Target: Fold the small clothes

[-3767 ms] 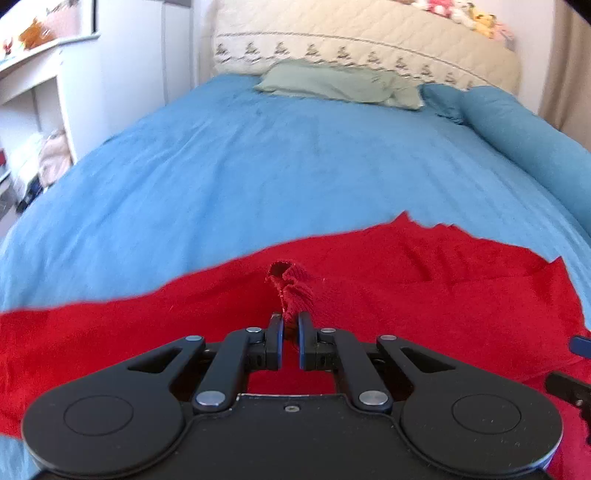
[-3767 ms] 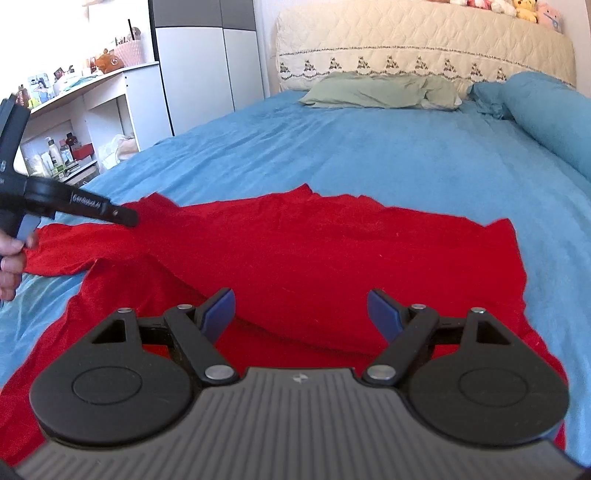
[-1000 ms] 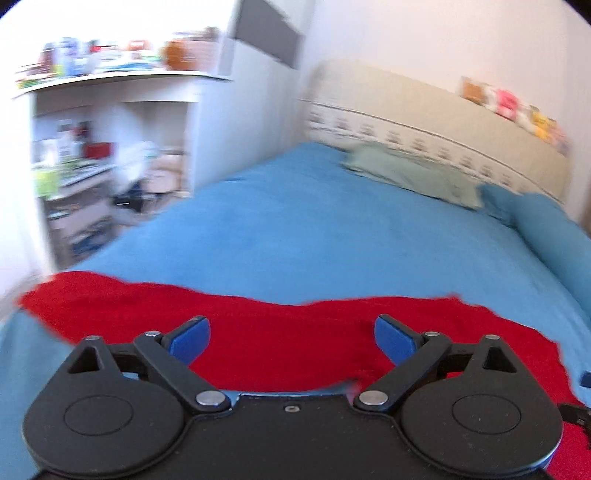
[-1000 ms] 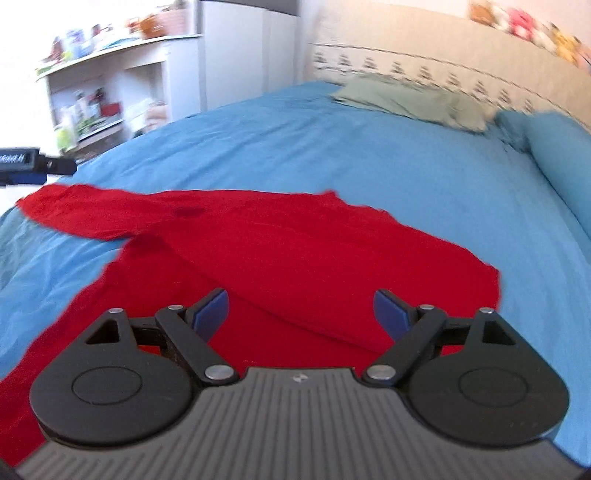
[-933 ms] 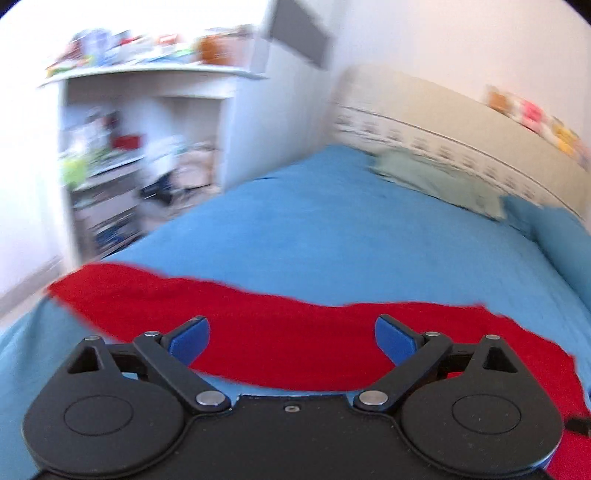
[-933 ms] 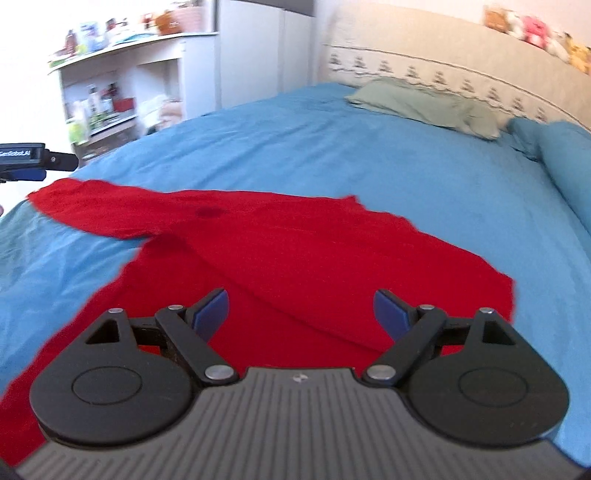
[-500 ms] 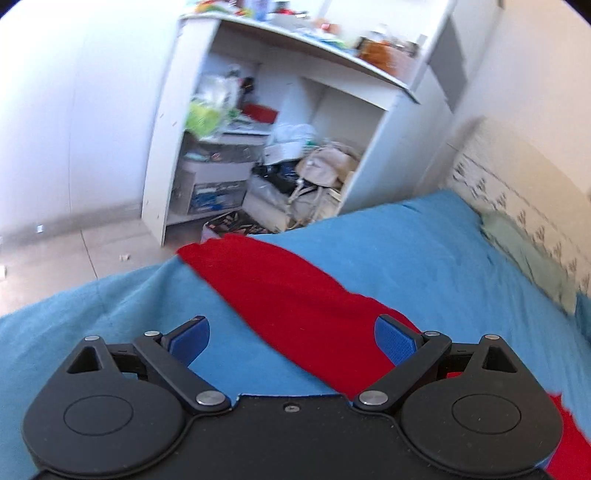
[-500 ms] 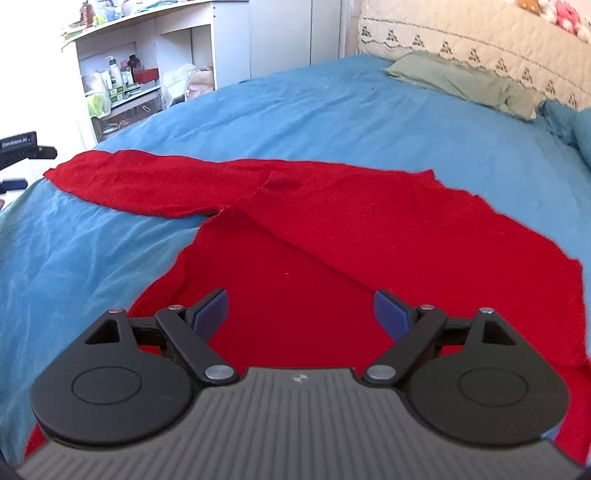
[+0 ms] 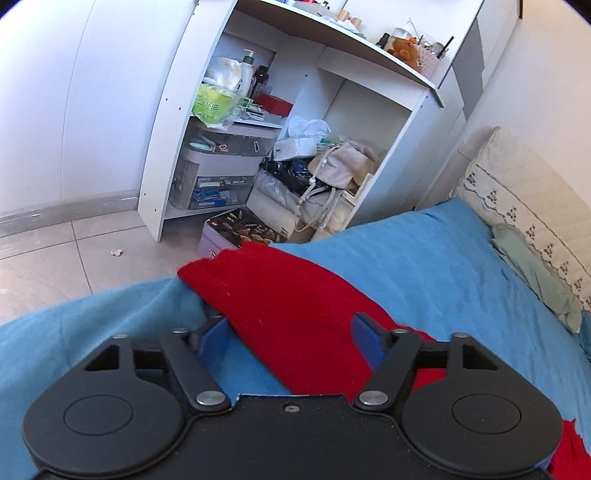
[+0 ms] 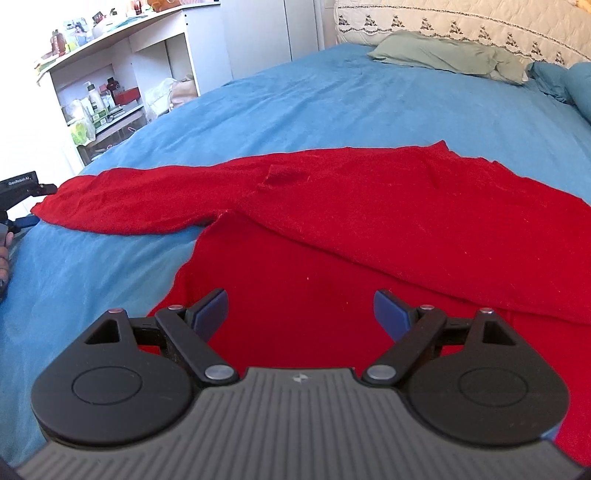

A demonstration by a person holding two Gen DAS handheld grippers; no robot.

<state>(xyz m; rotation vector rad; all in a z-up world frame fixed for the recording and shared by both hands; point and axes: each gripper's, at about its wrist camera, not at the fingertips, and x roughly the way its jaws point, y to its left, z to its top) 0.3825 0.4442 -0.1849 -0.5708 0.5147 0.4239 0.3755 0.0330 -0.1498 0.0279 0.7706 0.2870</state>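
A red long-sleeved top [image 10: 388, 206] lies spread on the blue bed [image 10: 332, 99], one sleeve [image 10: 147, 199] stretched to the left toward the bed's edge. My left gripper [image 9: 288, 339] points down at that sleeve [image 9: 280, 295] near its cuff. Its jaws are closing with the sleeve lying between them, and the blue pads [image 9: 210, 341] still stand apart around the cloth. In the right wrist view the left gripper [image 10: 44, 205] shows at the far left by the cuff. My right gripper [image 10: 301, 314] hovers open over the top's body near the armpit, holding nothing.
A white shelf unit [image 9: 295, 122] full of boxes, bottles and bags stands beside the bed, with tiled floor [image 9: 55, 266] below. A green pillow [image 10: 443, 55] and a quilted headboard [image 10: 480, 26] are at the far end. A person's hand [image 10: 3, 258] holds the left gripper.
My left gripper swung left from the top's middle to the sleeve end, dropped closer, and its jaws narrowed around the sleeve. My right gripper moved lower and nearer over the top, still open.
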